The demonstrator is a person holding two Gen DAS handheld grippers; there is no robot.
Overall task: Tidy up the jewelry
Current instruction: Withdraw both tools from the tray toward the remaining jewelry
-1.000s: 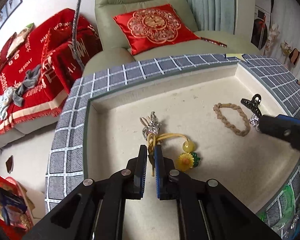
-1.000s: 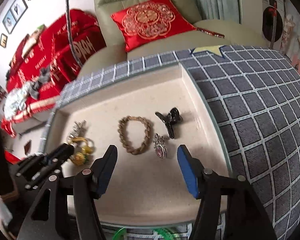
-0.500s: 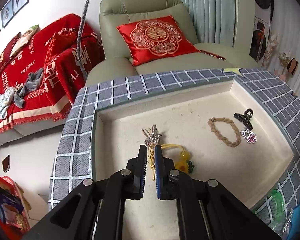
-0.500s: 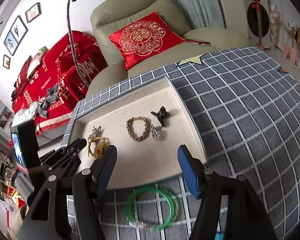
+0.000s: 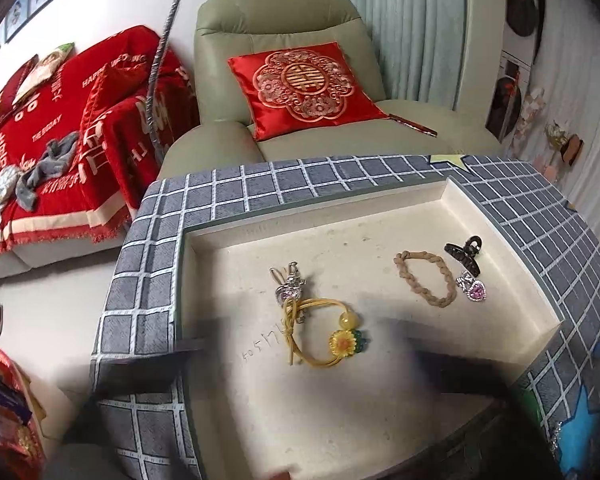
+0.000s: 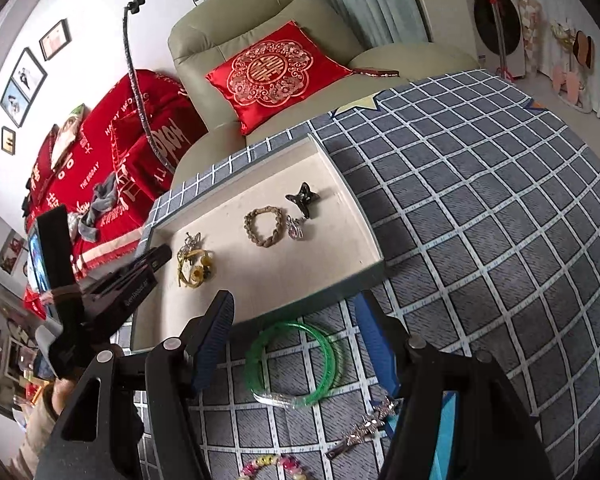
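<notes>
Left gripper (image 6: 156, 256) just sprang wide, empty, above the yellow cord hair tie (image 5: 320, 336); right gripper (image 6: 296, 344) gapes over glossy green bangles (image 6: 296, 364).

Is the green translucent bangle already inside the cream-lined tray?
No, the green translucent bangle lies on the grey checked cloth, outside the near edge of the cream-lined tray.

The tray (image 5: 500, 216) is viewed closely, obliquely downward, from the left wrist; from farther back, the same tray (image 6: 364, 248) is seen by the right wrist.
</notes>
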